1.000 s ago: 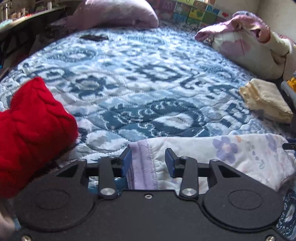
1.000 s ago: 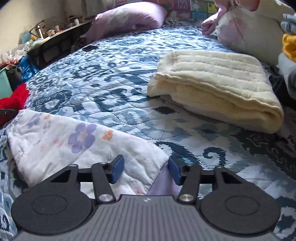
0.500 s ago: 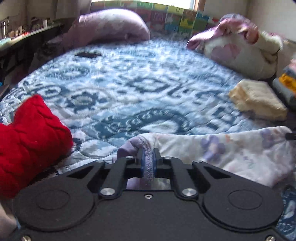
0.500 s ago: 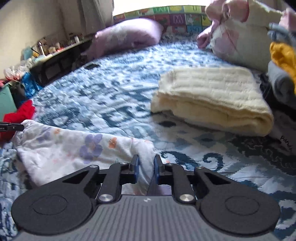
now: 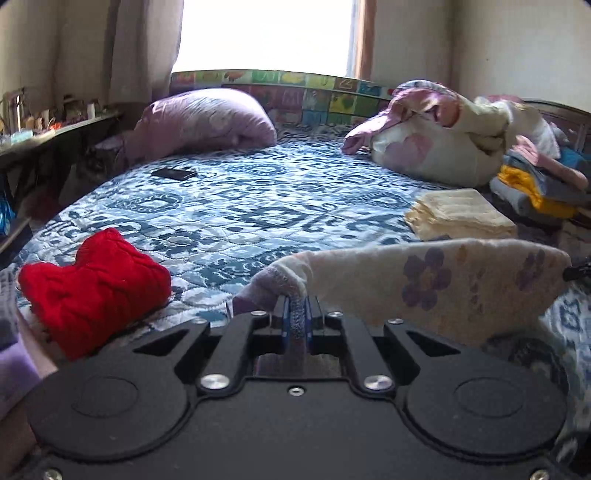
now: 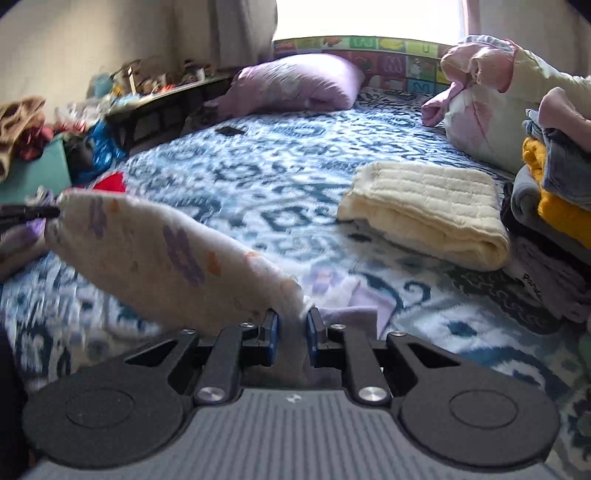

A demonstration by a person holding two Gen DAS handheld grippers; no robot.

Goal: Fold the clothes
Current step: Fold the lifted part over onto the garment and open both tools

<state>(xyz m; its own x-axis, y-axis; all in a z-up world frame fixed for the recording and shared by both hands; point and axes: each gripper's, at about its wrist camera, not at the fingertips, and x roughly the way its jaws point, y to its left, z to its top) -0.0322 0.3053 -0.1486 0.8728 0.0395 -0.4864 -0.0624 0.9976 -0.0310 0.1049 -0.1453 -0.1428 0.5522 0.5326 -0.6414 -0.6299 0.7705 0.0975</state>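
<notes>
Both wrist views low over the bed (image 5: 258, 199), facing the window (image 5: 266, 33), sharing it

Left gripper (image 5: 296, 320): jaws closed, pinching the garment (image 5: 424, 280) hem, raised off the bed. Right gripper (image 6: 291, 332): jaws clamped on its opposite corner, likewise raised.

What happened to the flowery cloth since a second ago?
Both claws were open around its edge, then shut on it. The left claw pinches the purple hem and the right claw grips the other end. Together they lifted the flowery cloth up off the blue quilt. The red knit and the folded cream blanket stayed put.
</notes>
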